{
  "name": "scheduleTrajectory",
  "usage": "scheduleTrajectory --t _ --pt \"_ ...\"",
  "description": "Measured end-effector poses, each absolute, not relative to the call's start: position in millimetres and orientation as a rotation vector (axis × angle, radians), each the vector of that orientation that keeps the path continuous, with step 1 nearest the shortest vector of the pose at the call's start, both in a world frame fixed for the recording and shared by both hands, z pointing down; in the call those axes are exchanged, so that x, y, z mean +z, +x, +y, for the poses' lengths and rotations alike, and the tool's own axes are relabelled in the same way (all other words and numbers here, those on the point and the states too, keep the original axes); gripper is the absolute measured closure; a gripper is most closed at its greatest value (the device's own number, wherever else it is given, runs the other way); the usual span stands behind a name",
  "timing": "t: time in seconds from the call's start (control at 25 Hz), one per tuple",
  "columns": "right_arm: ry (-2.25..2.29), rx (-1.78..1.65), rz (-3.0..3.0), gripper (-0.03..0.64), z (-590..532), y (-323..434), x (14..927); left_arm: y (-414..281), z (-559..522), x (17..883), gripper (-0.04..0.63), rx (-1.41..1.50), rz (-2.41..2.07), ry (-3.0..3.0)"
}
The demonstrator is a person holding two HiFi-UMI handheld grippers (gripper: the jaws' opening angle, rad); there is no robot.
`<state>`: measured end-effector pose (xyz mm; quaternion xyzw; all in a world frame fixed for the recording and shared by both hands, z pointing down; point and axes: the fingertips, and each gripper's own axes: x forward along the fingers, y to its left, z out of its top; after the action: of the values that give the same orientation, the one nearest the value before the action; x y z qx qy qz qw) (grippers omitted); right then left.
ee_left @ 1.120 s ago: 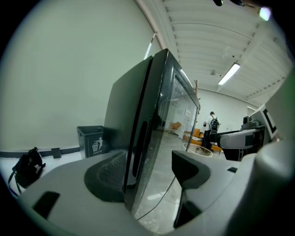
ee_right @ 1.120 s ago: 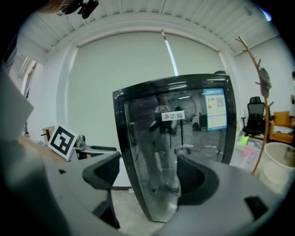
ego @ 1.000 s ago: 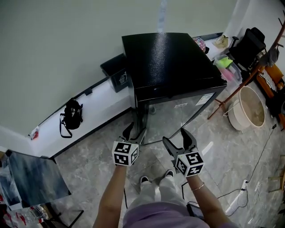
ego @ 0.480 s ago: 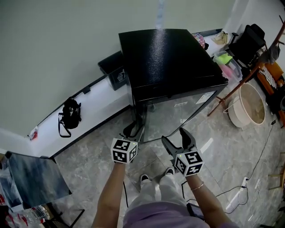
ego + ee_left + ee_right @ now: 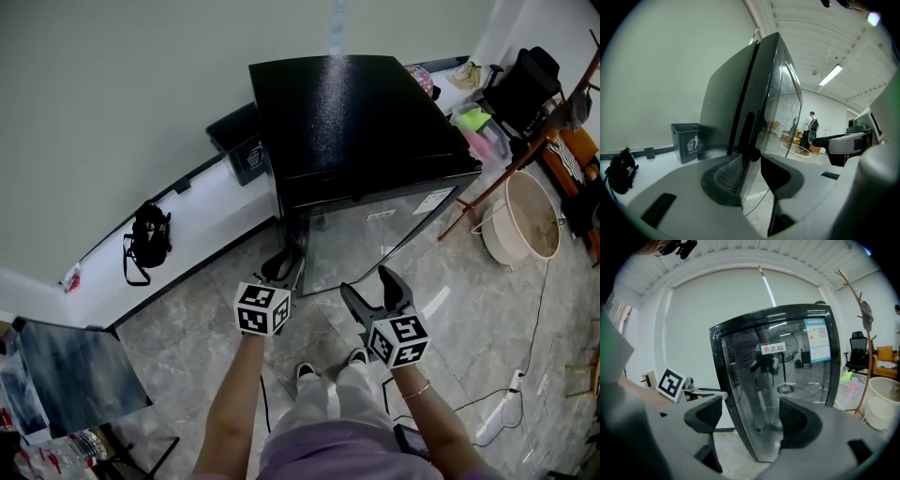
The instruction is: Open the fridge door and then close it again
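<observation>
A black mini fridge point(image 5: 356, 122) stands against the wall, its glass door point(image 5: 375, 239) closed and facing me. My left gripper point(image 5: 283, 267) is low on the door's left edge. In the left gripper view its jaws have just been closing and the left gripper point(image 5: 752, 161) now pinches the door's dark edge point(image 5: 749, 131) between its pads. My right gripper point(image 5: 367, 284) hovers open in front of the glass, apart from it. The right gripper view shows the right gripper point(image 5: 750, 416) with nothing between its fingers, and the door point(image 5: 787, 380) ahead of it.
A dark waste bin point(image 5: 242, 150) stands left of the fridge and a black bag point(image 5: 148, 239) lies by the wall. To the right are a beige basin point(image 5: 525, 220), a wooden rack leg point(image 5: 469, 202) and an office chair point(image 5: 525, 89). A power strip point(image 5: 514, 384) lies on the floor.
My left gripper has moved forward onto the door's left edge and its jaws have narrowed around it. The right gripper has stayed put and open.
</observation>
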<state>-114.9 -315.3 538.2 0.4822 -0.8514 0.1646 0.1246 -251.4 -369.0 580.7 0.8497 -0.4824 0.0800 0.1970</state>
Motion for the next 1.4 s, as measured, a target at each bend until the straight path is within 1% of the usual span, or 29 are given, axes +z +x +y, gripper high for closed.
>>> scheduleTrajectory --t 0.28,1.4 --pt "1.415 0.485 -2.493 0.232 -311 -112 532 -250 -368 581 0.48 0.273 -1.361 2.386" --pt "1.427 0.479 -2.545 0.232 -293 -121 507 -251 -363 580 0.486 0.305 -1.412 2.345"
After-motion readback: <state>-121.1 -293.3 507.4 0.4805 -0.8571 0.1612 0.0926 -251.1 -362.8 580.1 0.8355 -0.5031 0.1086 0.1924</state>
